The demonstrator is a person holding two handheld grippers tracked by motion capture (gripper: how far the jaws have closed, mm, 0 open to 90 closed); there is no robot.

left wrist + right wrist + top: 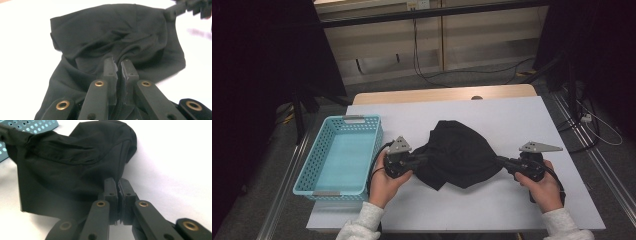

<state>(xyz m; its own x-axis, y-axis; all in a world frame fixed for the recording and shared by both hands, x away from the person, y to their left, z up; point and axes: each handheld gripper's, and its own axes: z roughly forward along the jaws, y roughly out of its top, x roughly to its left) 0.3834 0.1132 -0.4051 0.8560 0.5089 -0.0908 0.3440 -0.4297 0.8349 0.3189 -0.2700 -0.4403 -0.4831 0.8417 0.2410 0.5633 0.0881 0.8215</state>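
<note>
A black cloth (457, 155) lies bunched in the middle of the white table (512, 115), pulled out between both grippers. My left gripper (424, 156) is shut on the cloth's left end; in the left gripper view the jaws (119, 63) pinch a fold of the cloth (112, 30). My right gripper (501, 161) is shut on the cloth's right end, and in the right gripper view its tips (117, 182) clamp the fabric's edge (70, 165). The other gripper's jaws show far off in each gripper view, the right gripper (175, 10) and the left gripper (10, 136), both at the cloth.
A light blue perforated basket (344, 120) stands at the table's left edge with nothing in it, just left of my left hand; its corner (32, 126) shows in the right gripper view. Beyond the table, cables run across the floor.
</note>
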